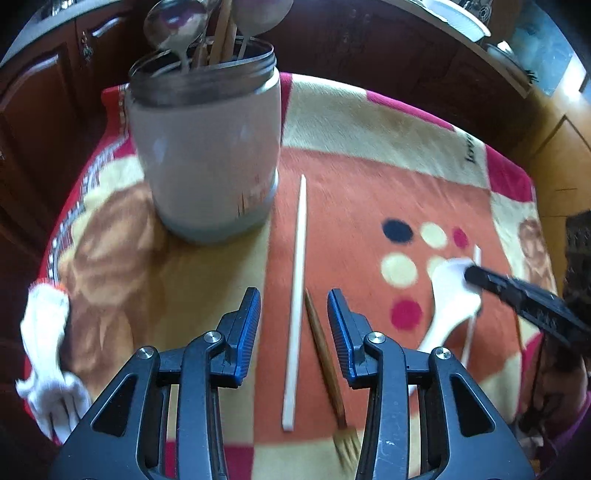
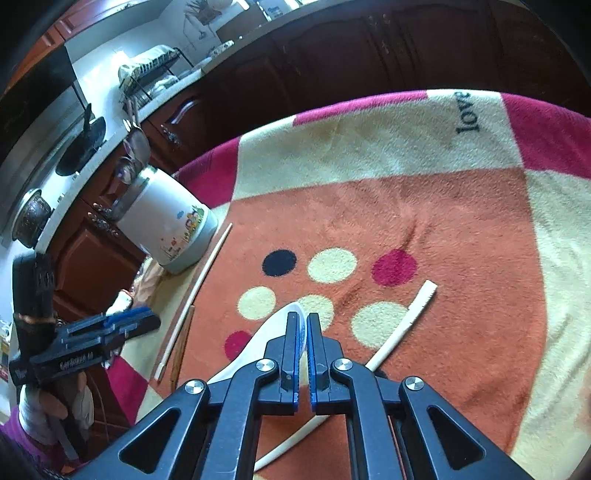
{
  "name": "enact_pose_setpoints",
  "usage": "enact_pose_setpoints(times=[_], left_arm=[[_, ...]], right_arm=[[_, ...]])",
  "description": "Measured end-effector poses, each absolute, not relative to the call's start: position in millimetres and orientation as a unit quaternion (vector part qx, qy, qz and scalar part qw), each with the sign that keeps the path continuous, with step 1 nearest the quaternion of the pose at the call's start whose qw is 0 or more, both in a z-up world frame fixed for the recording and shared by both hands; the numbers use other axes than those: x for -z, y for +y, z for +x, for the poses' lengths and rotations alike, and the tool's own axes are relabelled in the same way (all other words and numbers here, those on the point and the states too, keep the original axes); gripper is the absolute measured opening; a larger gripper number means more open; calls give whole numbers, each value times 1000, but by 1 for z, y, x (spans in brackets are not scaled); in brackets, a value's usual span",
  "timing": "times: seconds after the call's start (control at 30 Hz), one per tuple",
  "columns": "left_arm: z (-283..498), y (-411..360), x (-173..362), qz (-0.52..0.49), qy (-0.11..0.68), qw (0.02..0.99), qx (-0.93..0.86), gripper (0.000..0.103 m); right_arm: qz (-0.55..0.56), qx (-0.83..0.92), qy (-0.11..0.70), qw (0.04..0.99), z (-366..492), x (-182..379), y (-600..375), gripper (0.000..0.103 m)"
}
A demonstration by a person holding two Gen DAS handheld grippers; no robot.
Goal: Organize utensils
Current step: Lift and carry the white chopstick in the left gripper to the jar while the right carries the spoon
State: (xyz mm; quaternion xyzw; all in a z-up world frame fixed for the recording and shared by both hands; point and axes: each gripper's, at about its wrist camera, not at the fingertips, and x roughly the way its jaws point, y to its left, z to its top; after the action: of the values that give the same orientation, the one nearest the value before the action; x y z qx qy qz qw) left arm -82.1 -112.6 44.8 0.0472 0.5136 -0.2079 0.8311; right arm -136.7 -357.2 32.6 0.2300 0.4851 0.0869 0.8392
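Utensils, loose: white spoon (image 2: 258, 343) is pinched at its bowl by the right gripper (image 2: 303, 321), jaws narrow, handle trailing back. White chopstick (image 1: 297, 295) and wooden fork (image 1: 325, 354) are laid lengthwise between the left gripper's (image 1: 293, 306) wide jaws. Jar (image 1: 207, 155) is stationed ahead-left on a patterned blanket (image 1: 369, 192); kitchen cabinets behind.

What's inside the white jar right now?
The white jar holds metal spoons and wooden handles, bowls up. Their lower ends and the jar's bottom are hidden by its opaque wall.
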Motion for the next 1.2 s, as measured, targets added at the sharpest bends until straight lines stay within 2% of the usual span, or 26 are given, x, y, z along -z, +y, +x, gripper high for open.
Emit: enact_pose_setpoints(times=[0.4,0.57,0.63,0.67,0.7,0.87,1.2], left_arm=[[-40,-175,-15,139,512,830,171,37],[-25,-179,-11,111,521,828,172,36],[-21,-179,-11,100,526,824,184,27],[-20,-180,-11,101,525,822,193,11],[-19,-180,-12,98,527,819,202,7],[-29,-162,-28,23,538,801,262,5],[-66,-128,-93,4,483,826,291,5]], right_arm=[[236,-104,499,827,-125,-19,-360,3],[238,-111,503,824,-118,-13,-360,3],[245,-114,502,821,-116,-10,-362,3],[248,-116,501,821,-115,-9,-362,4],[250,-117,499,821,-115,-9,-362,5],[217,-125,472,846,-126,-33,-354,3],[205,-123,408,881,-130,-99,-357,2]])
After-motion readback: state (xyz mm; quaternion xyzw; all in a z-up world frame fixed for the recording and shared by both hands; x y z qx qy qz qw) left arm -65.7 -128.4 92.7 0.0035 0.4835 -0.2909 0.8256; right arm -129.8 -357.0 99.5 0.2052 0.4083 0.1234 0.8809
